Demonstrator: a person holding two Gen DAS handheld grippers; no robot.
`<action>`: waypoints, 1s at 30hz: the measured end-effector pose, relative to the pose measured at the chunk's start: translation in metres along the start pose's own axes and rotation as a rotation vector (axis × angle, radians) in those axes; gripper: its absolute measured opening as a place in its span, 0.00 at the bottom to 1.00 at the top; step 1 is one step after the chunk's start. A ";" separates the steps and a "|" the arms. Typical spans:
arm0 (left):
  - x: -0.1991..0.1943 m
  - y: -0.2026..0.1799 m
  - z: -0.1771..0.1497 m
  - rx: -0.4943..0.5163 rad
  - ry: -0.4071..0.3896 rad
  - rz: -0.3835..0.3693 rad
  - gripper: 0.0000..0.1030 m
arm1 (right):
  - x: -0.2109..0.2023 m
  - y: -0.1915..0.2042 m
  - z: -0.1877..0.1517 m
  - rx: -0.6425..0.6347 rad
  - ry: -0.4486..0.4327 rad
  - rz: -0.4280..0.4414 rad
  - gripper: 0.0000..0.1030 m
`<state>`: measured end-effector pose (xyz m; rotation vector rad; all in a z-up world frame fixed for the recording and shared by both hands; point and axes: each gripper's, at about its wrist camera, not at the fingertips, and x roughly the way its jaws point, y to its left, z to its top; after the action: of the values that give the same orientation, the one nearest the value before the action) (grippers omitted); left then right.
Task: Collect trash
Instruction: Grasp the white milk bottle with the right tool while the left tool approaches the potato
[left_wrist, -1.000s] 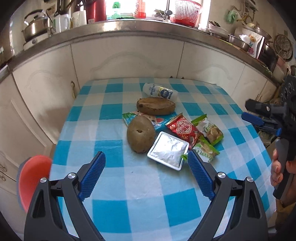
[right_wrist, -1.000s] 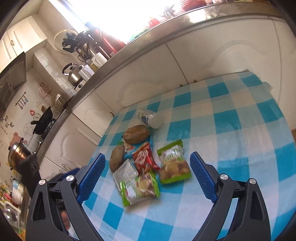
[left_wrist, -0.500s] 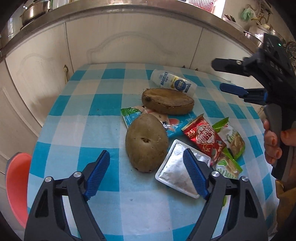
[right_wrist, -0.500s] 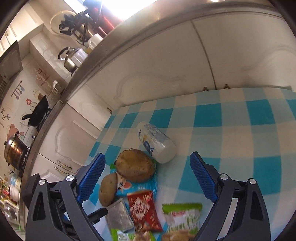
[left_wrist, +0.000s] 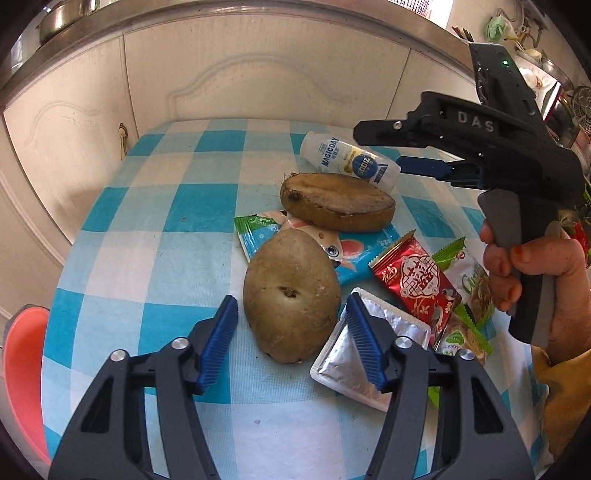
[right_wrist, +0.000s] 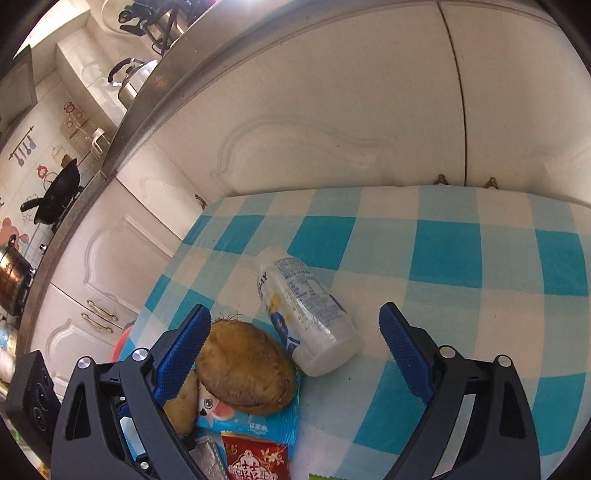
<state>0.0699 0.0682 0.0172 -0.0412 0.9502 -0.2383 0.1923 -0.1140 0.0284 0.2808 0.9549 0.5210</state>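
Note:
On the blue-checked tablecloth (left_wrist: 177, 206) lie a whole potato (left_wrist: 291, 295), a cut potato half (left_wrist: 336, 203), a white plastic bottle (left_wrist: 349, 162), a blue cartoon wrapper (left_wrist: 343, 251), a red snack packet (left_wrist: 417, 280), green snack packets (left_wrist: 469, 280) and a silver foil pack (left_wrist: 369, 354). My left gripper (left_wrist: 291, 343) is open, its fingers on either side of the whole potato's near end. My right gripper (right_wrist: 295, 350) is open above the bottle (right_wrist: 306, 314) and the potato half (right_wrist: 245, 365); it also shows in the left wrist view (left_wrist: 424, 162).
White cabinet doors (left_wrist: 258, 74) stand right behind the table under a steel counter edge (left_wrist: 207, 11). A red-orange bin (left_wrist: 22, 376) sits below the table's left edge. Pots, a kettle and a pan stand on the counter at left (right_wrist: 55, 192).
Both grippers have moved forward and down toward the pile. The left now straddles the whole potato; the right now hovers over the bottle and potato half. Both stay open.

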 end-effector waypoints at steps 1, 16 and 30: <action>0.000 -0.001 0.000 -0.001 -0.002 0.001 0.55 | 0.003 0.001 0.001 -0.007 0.008 0.002 0.78; 0.000 0.000 -0.002 -0.012 -0.022 -0.002 0.54 | 0.017 -0.002 -0.008 -0.005 0.041 -0.062 0.46; -0.011 0.012 -0.012 -0.056 -0.040 -0.037 0.54 | -0.022 0.008 -0.026 0.037 -0.063 -0.058 0.44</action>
<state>0.0561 0.0830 0.0176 -0.1145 0.9168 -0.2439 0.1581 -0.1192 0.0327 0.3004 0.9100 0.4392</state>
